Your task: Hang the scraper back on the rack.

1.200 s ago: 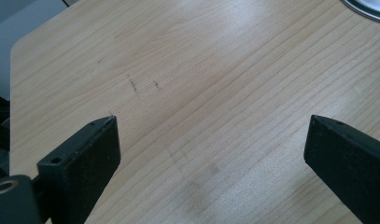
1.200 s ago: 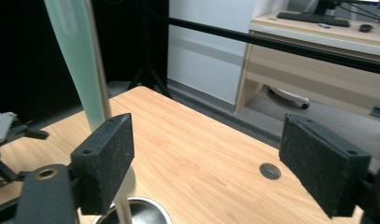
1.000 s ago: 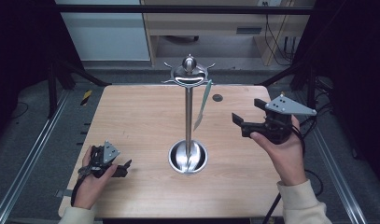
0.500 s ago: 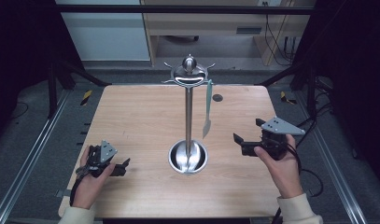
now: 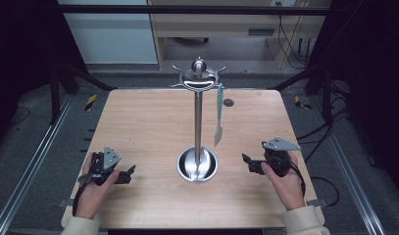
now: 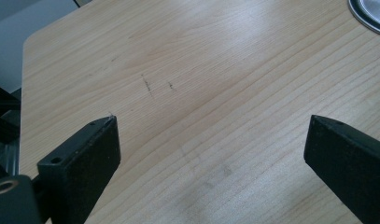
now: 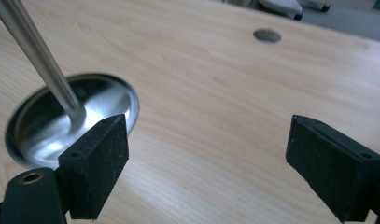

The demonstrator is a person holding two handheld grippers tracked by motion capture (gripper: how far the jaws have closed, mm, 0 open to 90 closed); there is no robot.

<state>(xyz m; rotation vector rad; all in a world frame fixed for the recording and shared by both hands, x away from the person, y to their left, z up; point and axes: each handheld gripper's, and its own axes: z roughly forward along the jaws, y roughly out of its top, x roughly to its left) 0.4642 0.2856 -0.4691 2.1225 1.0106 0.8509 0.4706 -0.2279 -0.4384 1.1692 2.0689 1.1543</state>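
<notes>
- Pale wood grain covers the table (image 5: pixel 138 122), whose rounded corners show in the high view; a small dark round hole (image 5: pixel 228 102) sits in its top near the far edge, and shows also in the right gripper view (image 7: pixel 267 35).
- Polished steel makes up the stand (image 5: pixel 198 122) at the table's middle: a round dished base (image 5: pixel 197 165), an upright pole, and a crown of hooks (image 5: pixel 199 74) at the top.
- From a hook on the right side of that crown hangs a pale green spatula (image 5: pixel 218 115), blade downward, clear of the table and just beside the pole; nothing grips it.
- The right gripper (image 5: pixel 251 164) lies low over the table to the right of the base, near it but apart, pointing toward it; its jaws have just been closing slightly yet stand wide apart, with only bare wood between them; in the right gripper view (image 7: pixel 206 154) the left jaw overlaps the rim of the base (image 7: pixel 71 121), and the pole (image 7: pixel 36 56) slants up to the top left corner.
- The left gripper (image 5: pixel 126 174) rests near the table's left front, well apart from the stand, held by the left hand (image 5: pixel 91 188); in the left gripper view (image 6: pixel 211 154) its jaws are spread wide over empty wood; a sliver of the base's rim (image 6: pixel 369 14) shows at the top right corner.
- The right hand (image 5: pixel 285 181) comes in from the lower edge, a light sleeve at the wrist.
</notes>
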